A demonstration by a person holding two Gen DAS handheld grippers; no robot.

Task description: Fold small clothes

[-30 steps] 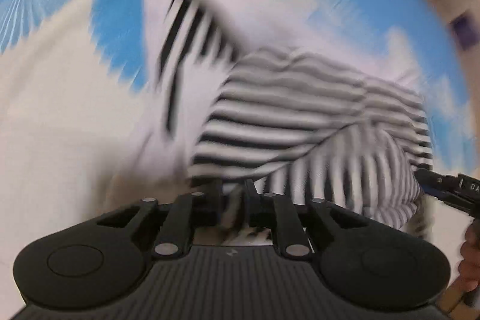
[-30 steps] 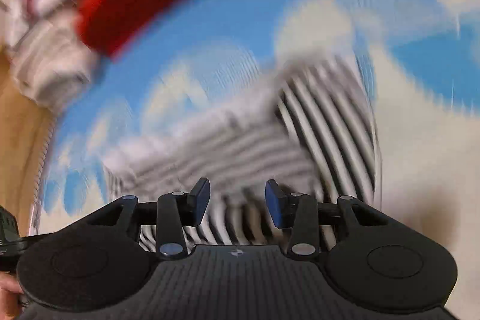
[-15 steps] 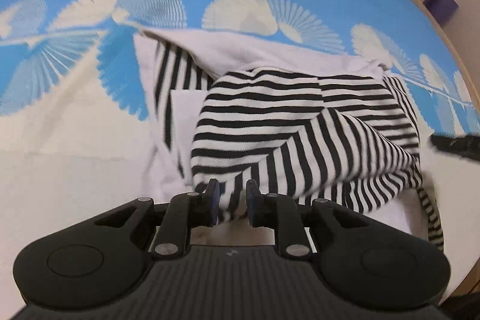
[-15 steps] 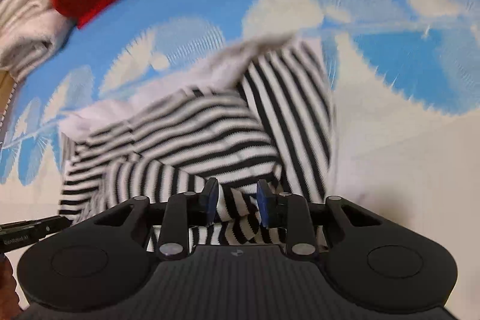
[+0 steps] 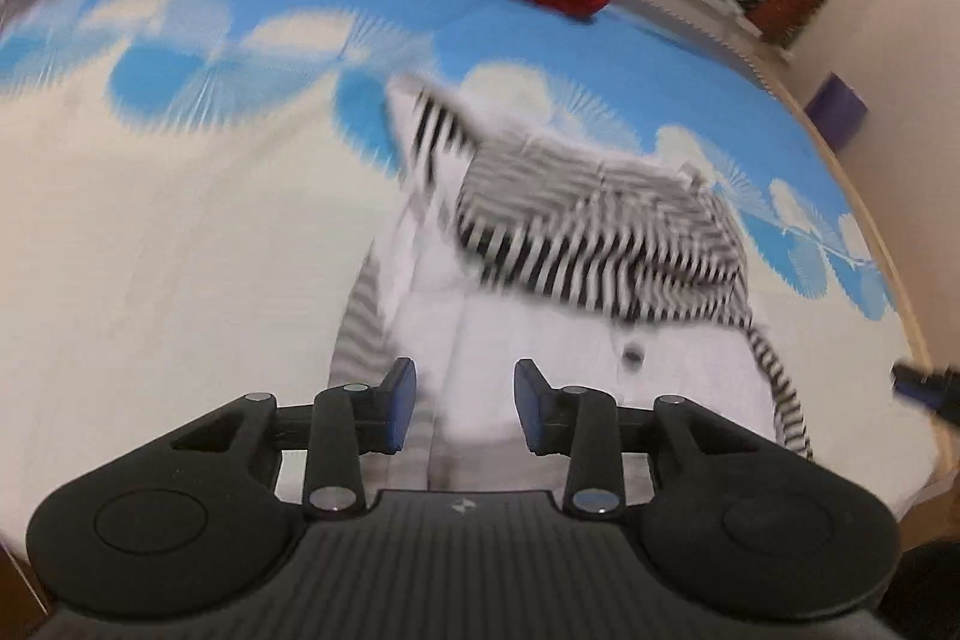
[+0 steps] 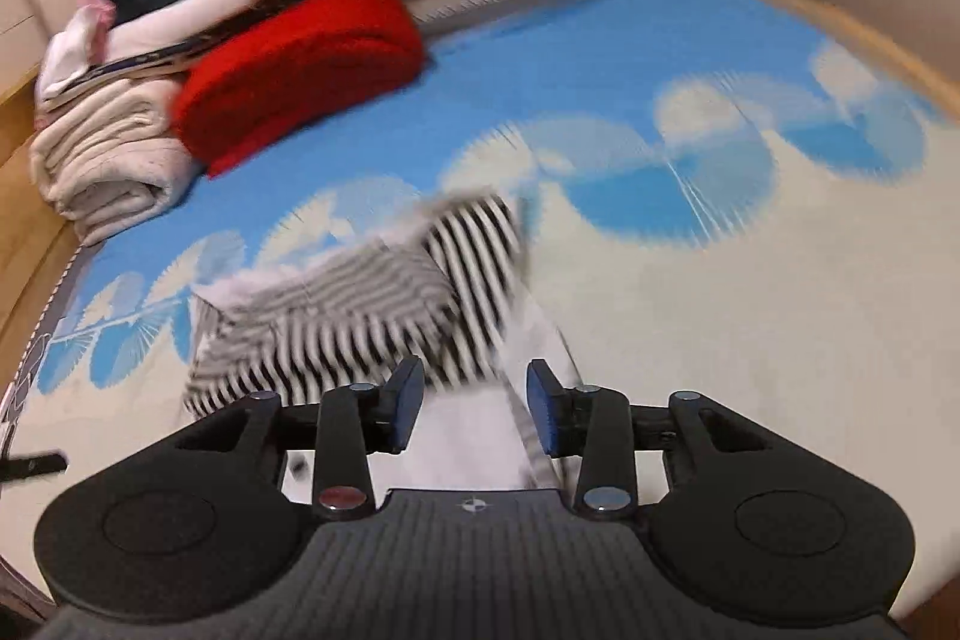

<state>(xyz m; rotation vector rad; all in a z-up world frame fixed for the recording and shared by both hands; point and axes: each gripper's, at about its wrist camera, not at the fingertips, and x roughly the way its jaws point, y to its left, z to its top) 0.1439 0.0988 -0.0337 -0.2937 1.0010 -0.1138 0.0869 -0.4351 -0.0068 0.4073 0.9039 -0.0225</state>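
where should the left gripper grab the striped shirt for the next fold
Probably the near-left hem of the striped shirt, where the pale inside-out layer lies flat toward the open left gripper. Come in low from the near edge, along the bedspread: the striped part is bunched at the far side, so it offers no clean edge.
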